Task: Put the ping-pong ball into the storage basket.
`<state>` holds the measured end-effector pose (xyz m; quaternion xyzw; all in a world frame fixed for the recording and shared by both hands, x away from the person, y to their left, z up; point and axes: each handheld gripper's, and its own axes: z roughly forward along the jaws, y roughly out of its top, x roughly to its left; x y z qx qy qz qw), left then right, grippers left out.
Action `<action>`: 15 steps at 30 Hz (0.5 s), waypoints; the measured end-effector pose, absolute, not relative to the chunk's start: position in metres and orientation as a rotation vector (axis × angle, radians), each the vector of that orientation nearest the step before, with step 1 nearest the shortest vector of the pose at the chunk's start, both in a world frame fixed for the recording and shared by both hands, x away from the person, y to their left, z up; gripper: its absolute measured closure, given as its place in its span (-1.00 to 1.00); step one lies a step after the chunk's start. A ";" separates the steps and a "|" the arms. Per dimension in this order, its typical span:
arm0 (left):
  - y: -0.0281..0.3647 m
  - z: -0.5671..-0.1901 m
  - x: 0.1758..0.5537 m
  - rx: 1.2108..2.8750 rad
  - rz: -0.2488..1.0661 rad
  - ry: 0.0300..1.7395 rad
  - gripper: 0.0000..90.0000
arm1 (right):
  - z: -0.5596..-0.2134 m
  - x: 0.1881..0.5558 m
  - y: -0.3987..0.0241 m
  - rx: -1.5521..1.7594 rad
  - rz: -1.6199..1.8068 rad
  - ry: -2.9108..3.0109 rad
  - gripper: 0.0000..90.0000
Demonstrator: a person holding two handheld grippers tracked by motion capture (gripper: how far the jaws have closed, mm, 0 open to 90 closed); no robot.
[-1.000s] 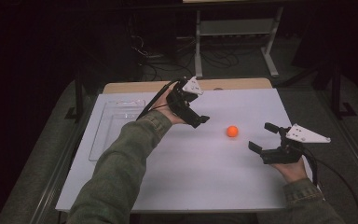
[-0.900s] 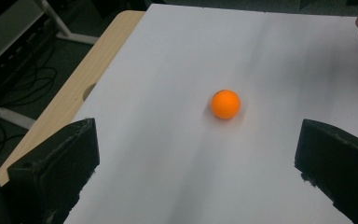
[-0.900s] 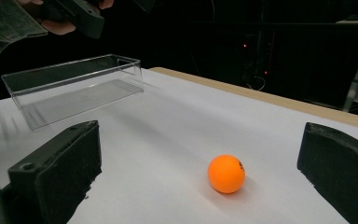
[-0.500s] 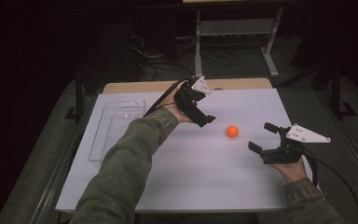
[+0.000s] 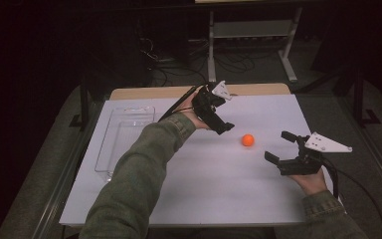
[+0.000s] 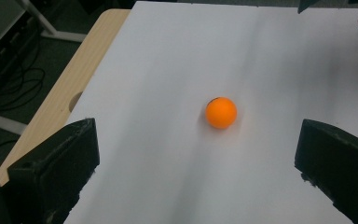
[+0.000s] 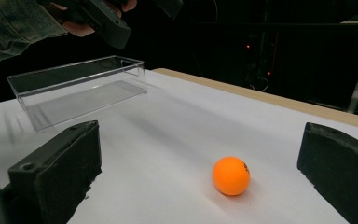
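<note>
A small orange ball (image 5: pixel 247 140) rests on the white table sheet (image 5: pixel 204 189), right of centre. My left gripper (image 5: pixel 221 113) hovers just left of it and a little farther back, open, jaws angled down toward the ball. In the left gripper view the ball (image 6: pixel 221 112) lies ahead between the wide-apart jaws of that gripper (image 6: pixel 198 140). My right gripper (image 5: pixel 277 146) stands open near the table's right side, slightly nearer than the ball. In the right gripper view the ball (image 7: pixel 231 175) sits close between its jaws (image 7: pixel 200 135), touching neither.
An empty clear plastic tray (image 5: pixel 124 137) stands on the left half of the table, its long side running away from me; it shows as the tray (image 7: pixel 74 86) beyond the ball. A bare wooden strip (image 5: pixel 169 92) edges the far side. Cables and a metal stand lie behind.
My left gripper has moved rightward, closer to the orange ball. The right gripper and the ball have stayed where they were.
</note>
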<state>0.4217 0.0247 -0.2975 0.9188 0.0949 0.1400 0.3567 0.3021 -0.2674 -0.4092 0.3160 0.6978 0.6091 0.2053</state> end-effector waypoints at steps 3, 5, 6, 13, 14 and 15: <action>0.021 -0.299 0.422 2.376 0.355 0.239 -1.00 | -0.409 0.302 -0.267 0.880 1.699 1.945 -1.00; 0.019 -0.300 0.423 2.380 0.353 0.235 -1.00 | -0.409 0.302 -0.268 0.880 1.700 1.946 -1.00; 0.018 -0.301 0.424 2.385 0.353 0.234 -1.00 | -0.409 0.302 -0.267 0.882 1.699 1.947 -1.00; 0.014 -0.306 0.428 2.413 0.344 0.232 -1.00 | -0.409 0.302 -0.267 0.880 1.699 1.949 -1.00; 0.013 -0.307 0.428 2.421 0.340 0.228 -1.00 | -0.409 0.302 -0.267 0.880 1.699 1.949 -1.00; 0.013 -0.307 0.428 2.421 0.340 0.228 -1.00 | -0.409 0.302 -0.267 0.880 1.699 1.949 -1.00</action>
